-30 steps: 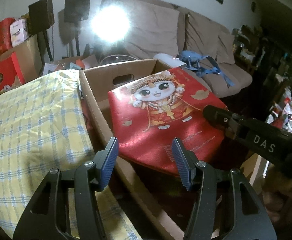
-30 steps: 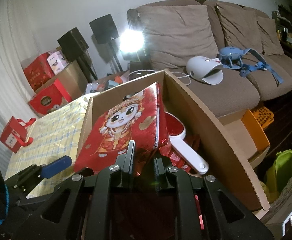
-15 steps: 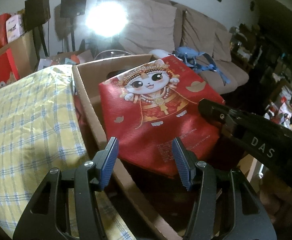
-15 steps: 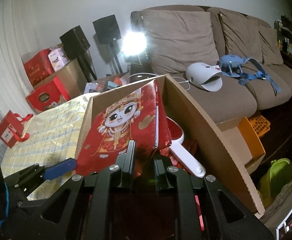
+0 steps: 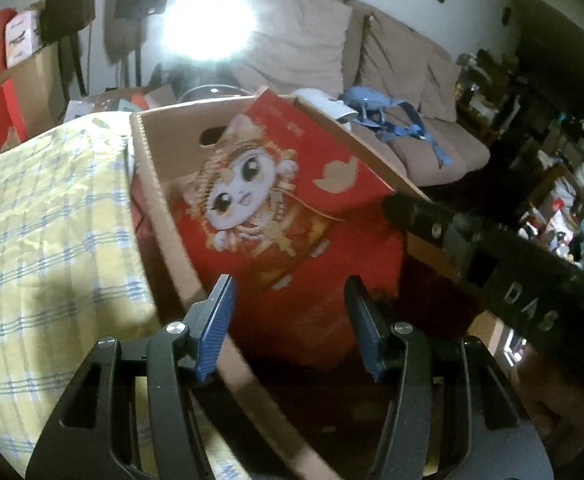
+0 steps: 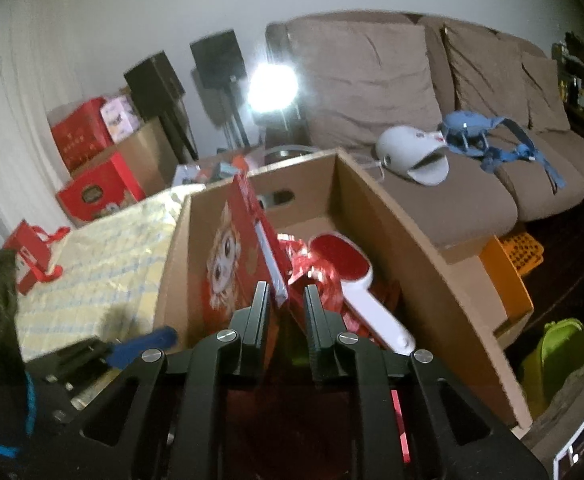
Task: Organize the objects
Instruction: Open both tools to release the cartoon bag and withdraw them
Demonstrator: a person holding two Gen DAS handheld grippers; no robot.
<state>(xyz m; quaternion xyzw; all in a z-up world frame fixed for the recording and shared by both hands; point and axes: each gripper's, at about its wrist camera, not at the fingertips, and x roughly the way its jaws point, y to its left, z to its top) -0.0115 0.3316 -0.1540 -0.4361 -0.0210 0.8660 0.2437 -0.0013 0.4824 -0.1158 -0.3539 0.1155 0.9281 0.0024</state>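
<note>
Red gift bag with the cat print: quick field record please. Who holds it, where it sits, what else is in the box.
item: red gift bag, flat, cartoon cat print
held_by: right tool, closed on the bag's near edge
left_tool: left tool open, nothing between its pads
location: inside cardboard box, standing on edge by the box's left wall
box_contents: red-and-white scoop, crumpled red wrapping
beside_box: yellow checked cloth

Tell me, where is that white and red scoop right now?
In the right wrist view the white and red scoop lies inside the cardboard box, just right of the red cat bag, among crumpled red wrappers.
</note>
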